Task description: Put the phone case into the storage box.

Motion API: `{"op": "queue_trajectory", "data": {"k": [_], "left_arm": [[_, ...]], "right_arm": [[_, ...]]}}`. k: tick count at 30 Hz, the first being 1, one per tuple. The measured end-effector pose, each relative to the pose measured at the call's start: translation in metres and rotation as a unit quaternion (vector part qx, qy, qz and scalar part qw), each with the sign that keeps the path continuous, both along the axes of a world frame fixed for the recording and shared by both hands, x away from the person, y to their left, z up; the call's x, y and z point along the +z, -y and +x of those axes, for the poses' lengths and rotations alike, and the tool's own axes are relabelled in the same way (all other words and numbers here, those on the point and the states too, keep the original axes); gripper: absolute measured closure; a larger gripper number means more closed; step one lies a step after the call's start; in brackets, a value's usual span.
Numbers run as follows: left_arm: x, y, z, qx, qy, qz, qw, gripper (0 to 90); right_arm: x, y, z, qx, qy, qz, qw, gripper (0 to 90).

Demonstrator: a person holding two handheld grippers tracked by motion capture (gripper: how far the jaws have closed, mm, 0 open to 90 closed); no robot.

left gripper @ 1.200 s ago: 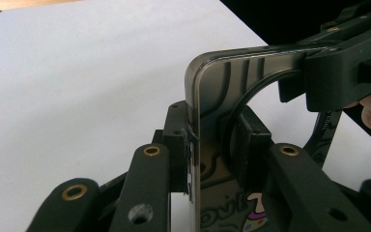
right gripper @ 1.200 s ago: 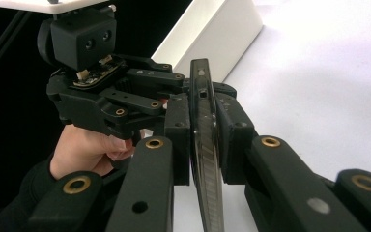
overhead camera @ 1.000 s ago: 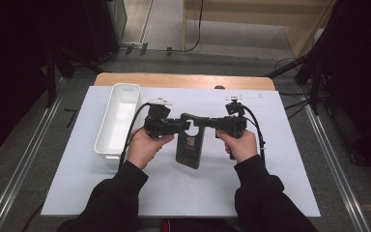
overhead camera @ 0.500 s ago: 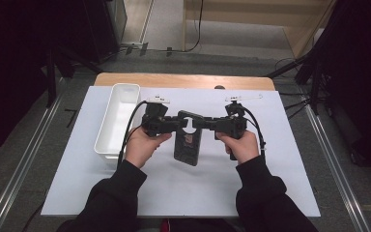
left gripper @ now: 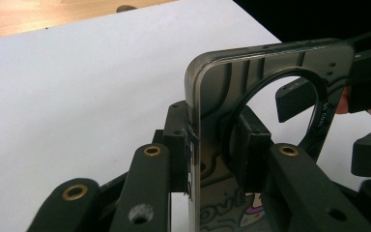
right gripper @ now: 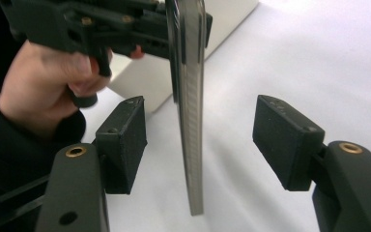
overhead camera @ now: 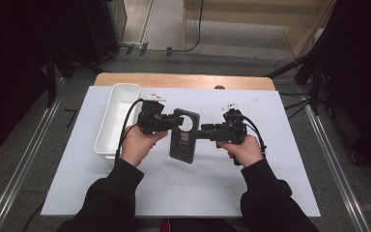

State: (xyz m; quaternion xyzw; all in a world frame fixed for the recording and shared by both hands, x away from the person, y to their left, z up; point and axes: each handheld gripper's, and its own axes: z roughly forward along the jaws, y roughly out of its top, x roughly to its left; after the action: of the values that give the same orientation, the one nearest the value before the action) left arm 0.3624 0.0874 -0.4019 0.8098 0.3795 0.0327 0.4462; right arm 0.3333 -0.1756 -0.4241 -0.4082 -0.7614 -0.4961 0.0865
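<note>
A dark phone case (overhead camera: 183, 140) with a round ring cut-out hangs on edge above the white mat. My left gripper (overhead camera: 174, 122) is shut on its upper part. In the left gripper view both pads (left gripper: 176, 140) press on the case (left gripper: 212, 96) beside the ring. My right gripper (overhead camera: 204, 133) comes in from the right. Its jaws have just been opening and stand open on either side of the case's thin edge (right gripper: 191, 121), with neither pad (right gripper: 123, 140) touching it.
A white oblong tray (overhead camera: 117, 116) stands on the left of the mat (overhead camera: 174, 188), just behind my left hand. The wooden table edge (overhead camera: 183, 79) runs along the back. Two small white pieces lie on the mat at the back.
The right gripper's jaws have spread away from the case. Both hands stay about where they were, and the left gripper keeps its hold.
</note>
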Motion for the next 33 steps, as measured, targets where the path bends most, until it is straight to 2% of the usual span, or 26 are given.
{"op": "queue_trajectory", "data": {"k": [7,9,12,14,18,26,28,33], "left_arm": [[0.003,-0.001,-0.001,0.003,0.006,0.001,1.0,71.0],[0.003,-0.001,-0.001,0.0,0.003,0.003,1.0,71.0],[0.004,-0.002,-0.001,-0.002,0.004,0.004,1.0,71.1],[0.005,-0.003,-0.001,-0.001,0.002,0.001,1.0,71.0],[0.007,-0.005,-0.001,-0.002,0.003,0.002,1.0,71.0],[0.008,-0.006,-0.001,-0.006,-0.001,0.003,1.0,71.0],[0.008,-0.006,-0.001,-0.007,-0.002,0.0,1.0,71.0],[0.01,-0.008,-0.001,-0.005,-0.001,0.0,1.0,71.0]], "right_arm": [[-0.004,0.005,-0.004,0.004,0.014,-0.007,0.9999,32.8],[-0.006,0.006,-0.005,0.012,0.018,-0.017,0.9996,32.4],[-0.011,0.009,-0.006,0.006,0.018,-0.02,0.9996,32.0],[-0.013,0.01,-0.006,0.0,0.02,-0.032,0.9993,31.1],[-0.017,0.012,-0.008,0.005,0.026,-0.031,0.9992,29.9],[-0.029,0.017,-0.011,0.019,0.054,-0.066,0.9962,22.6],[-0.032,0.019,-0.011,0.021,0.055,-0.068,0.996,17.3],[-0.037,0.024,-0.015,0.024,0.055,-0.079,0.9951,17.1]]}}
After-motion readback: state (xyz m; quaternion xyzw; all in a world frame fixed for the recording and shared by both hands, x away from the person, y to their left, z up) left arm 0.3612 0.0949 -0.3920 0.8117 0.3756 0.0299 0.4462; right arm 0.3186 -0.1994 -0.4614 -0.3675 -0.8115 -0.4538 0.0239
